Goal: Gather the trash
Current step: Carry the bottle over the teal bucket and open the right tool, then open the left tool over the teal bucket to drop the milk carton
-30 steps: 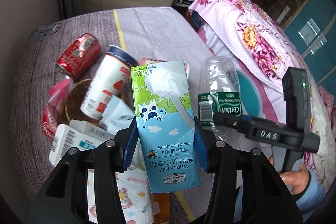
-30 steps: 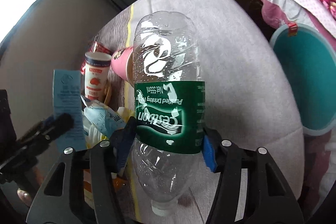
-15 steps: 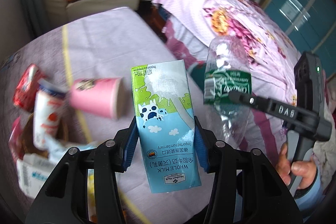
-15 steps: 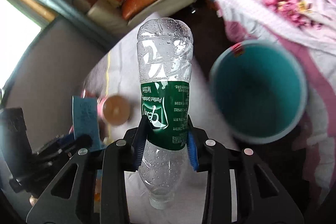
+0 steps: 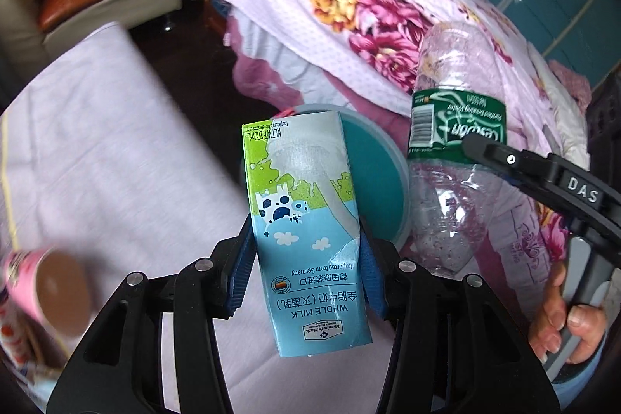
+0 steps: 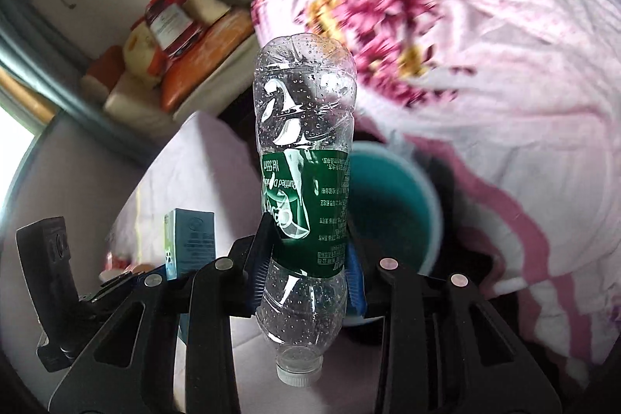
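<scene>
- In front of the teal bin (image 5: 372, 189), left wrist view: the left gripper (image 5: 306, 278) clamps a milk carton (image 5: 306, 231) printed upside down "WHOLE MILK", "Imported from Germany", "Member's Mark". Right of the bin, the water bottle (image 5: 450, 158) sits in the "DAS"-marked right gripper (image 5: 481, 150).
- Before the same bin (image 6: 392, 216), right wrist view: the right gripper (image 6: 306, 274) pinches the green-labelled bottle (image 6: 304, 189), cap down; "Purified Drinking", probably. The carton (image 6: 192, 243) shows left.

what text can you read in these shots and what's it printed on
"WHOLE MILK", "Imported from Germany", "NET WT: 200mL", "Member's Mark": milk carton in the left gripper.
"Purified Drinking Water", "Net 555ml", brand roughly "Cestbon": green label of the plastic bottle in the right gripper.
"DAS": right gripper's arm.
Carton's Chinese lines, bottle's fine print: too small.
</scene>
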Demonstrator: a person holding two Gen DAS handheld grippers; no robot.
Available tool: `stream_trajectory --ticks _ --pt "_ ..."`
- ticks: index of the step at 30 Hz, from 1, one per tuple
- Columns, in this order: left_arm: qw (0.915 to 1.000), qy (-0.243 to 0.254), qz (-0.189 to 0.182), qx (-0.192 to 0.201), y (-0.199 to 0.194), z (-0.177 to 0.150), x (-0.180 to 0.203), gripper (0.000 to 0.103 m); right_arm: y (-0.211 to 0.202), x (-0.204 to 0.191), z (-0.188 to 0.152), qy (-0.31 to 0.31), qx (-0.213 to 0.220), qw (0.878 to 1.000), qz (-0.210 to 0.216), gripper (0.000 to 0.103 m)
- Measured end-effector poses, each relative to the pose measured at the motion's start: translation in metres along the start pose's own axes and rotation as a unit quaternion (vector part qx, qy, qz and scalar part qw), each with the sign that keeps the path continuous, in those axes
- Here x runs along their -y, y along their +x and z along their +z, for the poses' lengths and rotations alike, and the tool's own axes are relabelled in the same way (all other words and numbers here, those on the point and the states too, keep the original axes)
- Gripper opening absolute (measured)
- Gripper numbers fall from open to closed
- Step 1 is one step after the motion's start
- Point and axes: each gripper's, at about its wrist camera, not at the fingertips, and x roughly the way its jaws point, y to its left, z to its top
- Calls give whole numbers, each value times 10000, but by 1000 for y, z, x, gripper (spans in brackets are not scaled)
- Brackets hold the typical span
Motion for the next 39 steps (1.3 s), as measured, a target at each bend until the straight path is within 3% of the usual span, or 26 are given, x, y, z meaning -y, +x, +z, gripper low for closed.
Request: stream_trajectory --ticks 8,10,12,19,23,29,31,33,36,39 --pt "9987 150 21 -493 57 22 19 51 21 20 17 68 135 9994 -324 33" --pt "9981 154 38 -593 67 23 19 58 27 22 18 75 158 9990 -403 33" --pt "9980 146 114 -596 71 21 18 72 33 24 20 116 132 9990 -419 33" --pt "9982 -2 170 -569 63 15 4 74 46 27 18 122 29 9987 -500 33" --pt "9986 -82 216 -469 49 8 -3 84 53 26 17 67 -24 9981 -609 33" --pt "9987 -281 201 -385 35 -2 -15 88 63 22 10 -30 -257 9973 -692 36" --pt "9986 -336 174 -369 32 -5 -18 88 63 19 8 -59 -260 9971 -716 49" --pt "9986 -358 178 -356 29 -8 -20 88 60 17 8 -64 -231 9970 -732 53" --pt "9984 -399 174 -350 25 -12 -24 88 58 12 7 -77 -224 9968 -759 69" --pt "9983 -460 155 -331 19 -18 -27 88 54 7 6 -90 -237 9966 -785 74"
